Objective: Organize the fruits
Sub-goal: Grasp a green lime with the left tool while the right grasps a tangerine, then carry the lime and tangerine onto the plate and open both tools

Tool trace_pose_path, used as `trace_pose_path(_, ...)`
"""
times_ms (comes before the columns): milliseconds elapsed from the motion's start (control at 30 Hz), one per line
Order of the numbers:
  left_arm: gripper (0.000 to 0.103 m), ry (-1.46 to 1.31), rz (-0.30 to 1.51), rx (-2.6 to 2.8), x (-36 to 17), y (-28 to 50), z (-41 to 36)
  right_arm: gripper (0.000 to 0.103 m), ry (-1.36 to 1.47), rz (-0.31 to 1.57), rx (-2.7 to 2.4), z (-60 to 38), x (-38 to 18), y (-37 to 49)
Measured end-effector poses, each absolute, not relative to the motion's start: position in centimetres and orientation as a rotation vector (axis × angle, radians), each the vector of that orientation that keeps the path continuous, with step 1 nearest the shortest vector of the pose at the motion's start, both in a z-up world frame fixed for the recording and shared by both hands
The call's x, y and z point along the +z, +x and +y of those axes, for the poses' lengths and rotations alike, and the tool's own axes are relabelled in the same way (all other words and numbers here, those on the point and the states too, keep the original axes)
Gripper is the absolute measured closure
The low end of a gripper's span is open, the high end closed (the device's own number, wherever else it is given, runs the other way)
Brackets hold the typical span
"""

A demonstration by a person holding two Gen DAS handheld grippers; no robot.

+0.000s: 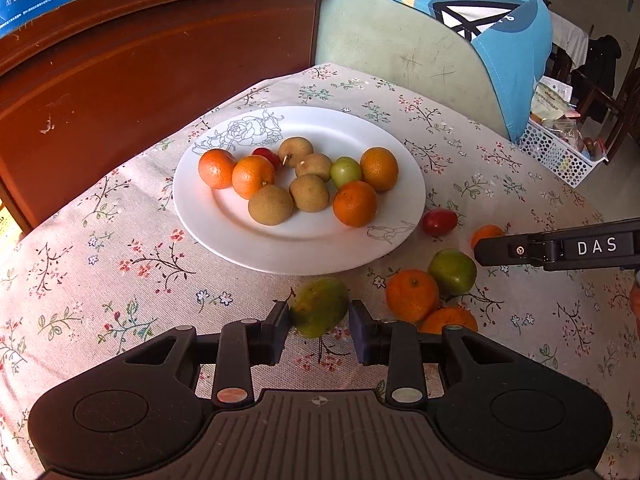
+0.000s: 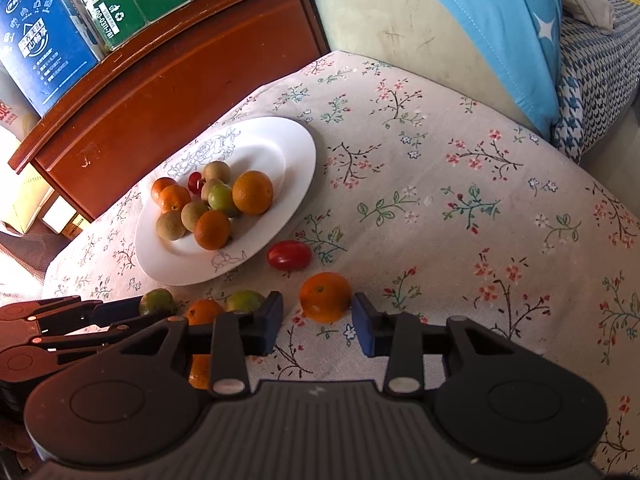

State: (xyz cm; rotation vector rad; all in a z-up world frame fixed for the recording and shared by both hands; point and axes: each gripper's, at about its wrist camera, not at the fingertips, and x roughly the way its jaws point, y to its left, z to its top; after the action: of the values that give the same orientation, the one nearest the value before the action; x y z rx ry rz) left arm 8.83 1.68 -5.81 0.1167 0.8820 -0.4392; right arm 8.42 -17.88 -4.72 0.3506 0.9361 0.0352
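Observation:
A white plate on the floral cloth holds several oranges, brown fruits, a green fruit and a red one. My left gripper is open, its jaws on either side of a green-yellow fruit lying on the cloth just in front of the plate. My right gripper is open around an orange on the cloth. Its finger shows in the left wrist view. A red tomato, two oranges and a green fruit lie loose near the plate.
A brown wooden cabinet stands behind the table at left, with boxes on top. A green sofa with blue cloth is at the back right. A white perforated basket sits beyond the table's right edge.

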Motion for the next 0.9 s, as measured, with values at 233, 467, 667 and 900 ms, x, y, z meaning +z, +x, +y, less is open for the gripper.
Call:
trace_pose_path(233, 0.073, 0.122, 0.868, -0.435, -5.8, 9.0, 1.4, 0.073, 0.341, 0.939, 0.025, -17.8, -5.1, 8.6)
trace_pose_path(467, 0.073, 0.118, 0.879, -0.423, -5.6, 8.8, 1.5, 0.075, 0.342, 0.937, 0.027, -17.9, -5.1, 8.7)
trace_pose_path(667, 0.073, 0.096, 0.878, -0.415, -5.1, 8.7, 1.7, 0.075, 0.338, 0.931, 0.038, -17.8, -4.8, 8.6)
trace_pose_path(900, 0.073, 0.052, 0.834, -0.399, -3.3, 8.5, 2.4, 0.075, 0.363, 0.886, 0.077, -17.7, -3.5, 8.5)
